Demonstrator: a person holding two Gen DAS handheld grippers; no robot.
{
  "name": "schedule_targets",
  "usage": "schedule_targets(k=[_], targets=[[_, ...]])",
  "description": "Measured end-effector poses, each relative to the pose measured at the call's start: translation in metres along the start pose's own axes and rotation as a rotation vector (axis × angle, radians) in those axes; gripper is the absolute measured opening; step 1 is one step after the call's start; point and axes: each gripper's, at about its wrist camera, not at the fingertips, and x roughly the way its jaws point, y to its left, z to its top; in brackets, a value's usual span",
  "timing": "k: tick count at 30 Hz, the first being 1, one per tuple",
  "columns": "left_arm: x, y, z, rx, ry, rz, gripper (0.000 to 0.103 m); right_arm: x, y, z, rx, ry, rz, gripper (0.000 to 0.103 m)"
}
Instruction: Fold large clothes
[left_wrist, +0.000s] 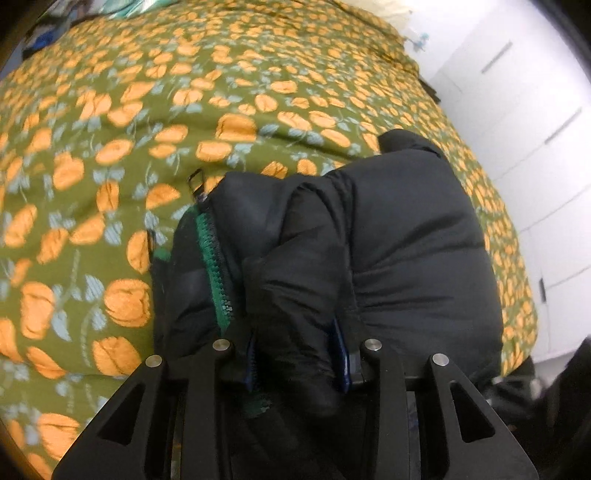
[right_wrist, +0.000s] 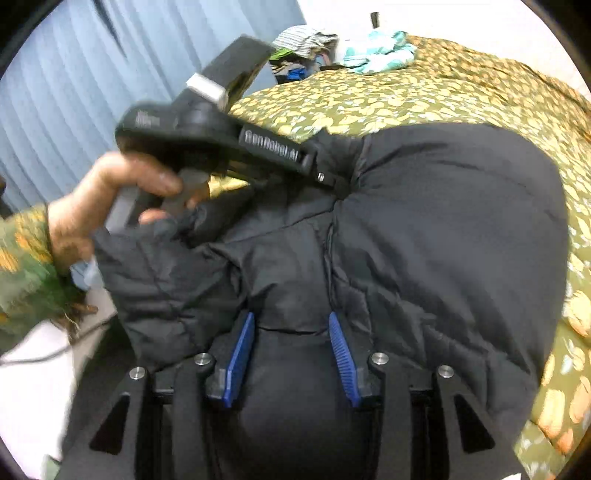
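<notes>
A black puffer jacket (left_wrist: 406, 236) with a green zipper (left_wrist: 214, 266) lies bunched on the bed. My left gripper (left_wrist: 297, 354) is shut on a thick fold of the jacket beside the zipper; the cloth fills the gap between its blue pads. In the right wrist view the jacket (right_wrist: 424, 229) fills the frame. My right gripper (right_wrist: 291, 347) is shut on a bulge of the jacket, its blue pads (right_wrist: 240, 354) pressed on either side. The left gripper's body (right_wrist: 221, 136) and the hand holding it show at the upper left, biting the jacket's far edge.
The bed has a green quilt with orange flowers (left_wrist: 147, 110). White drawers (left_wrist: 535, 122) stand to the right of the bed. A pile of clothes (right_wrist: 332, 48) lies at the bed's far end, and a blue curtain (right_wrist: 74, 74) hangs to the left.
</notes>
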Motion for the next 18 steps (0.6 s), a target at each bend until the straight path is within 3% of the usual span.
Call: schedule_targets(k=[2,5,7,10,14,16,18], targets=[[-0.005,-0.002,0.002,0.02,0.007,-0.003,0.034,-0.019,0.006,0.012,0.014,-0.075,0.002,0.042],[-0.011,-0.003,0.005,0.029,0.004,0.013,0.051,-0.028,0.02,0.029,0.0,-0.125,0.021,0.042],[-0.016,-0.002,0.006,0.032,-0.012,0.031,0.062,-0.01,0.027,0.033,-0.019,-0.093,0.042,0.042],[-0.031,0.005,0.006,0.002,-0.033,-0.005,0.063,0.049,0.027,0.017,-0.024,0.056,0.05,0.044],[-0.061,0.028,-0.004,-0.068,-0.079,-0.058,0.075,0.063,0.027,0.01,-0.059,0.036,0.021,0.042],[-0.065,0.034,-0.011,-0.075,-0.071,-0.094,0.086,0.059,0.03,0.005,-0.062,0.033,0.021,0.042],[-0.06,0.036,-0.018,-0.069,-0.04,-0.127,0.086,0.056,0.031,0.002,-0.06,0.03,0.023,0.042]])
